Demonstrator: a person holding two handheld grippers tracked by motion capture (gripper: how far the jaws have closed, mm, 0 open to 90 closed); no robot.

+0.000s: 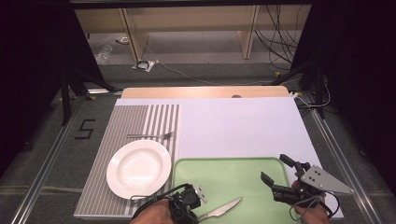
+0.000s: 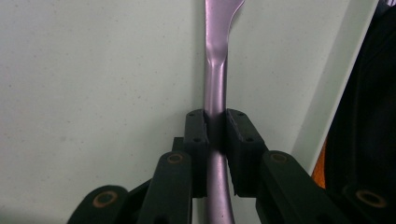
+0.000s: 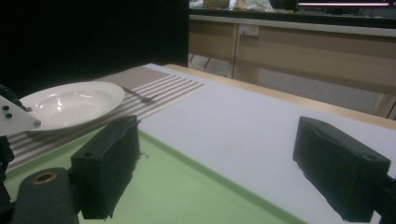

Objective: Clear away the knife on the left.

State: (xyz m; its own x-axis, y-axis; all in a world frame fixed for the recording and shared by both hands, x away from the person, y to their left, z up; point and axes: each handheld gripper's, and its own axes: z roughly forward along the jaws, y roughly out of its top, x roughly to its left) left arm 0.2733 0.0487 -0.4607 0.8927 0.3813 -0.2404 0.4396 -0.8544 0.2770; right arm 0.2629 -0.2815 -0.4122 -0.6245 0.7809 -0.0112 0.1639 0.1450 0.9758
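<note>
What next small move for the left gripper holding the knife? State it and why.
Probably lift the knife a little off the green tray: the left gripper is already shut on its handle, and the plate and fork lie on the striped mat.

Even overhead light falls on the worktop (image 1: 243,126) in the high view, while the surroundings sink into black. The white plate (image 1: 138,168) glares softly. In the left gripper view the knife (image 2: 215,84) beyond the hand-held gripper (image 2: 216,140) is blurred and purplish. The right gripper view is dim and grainy.
</note>
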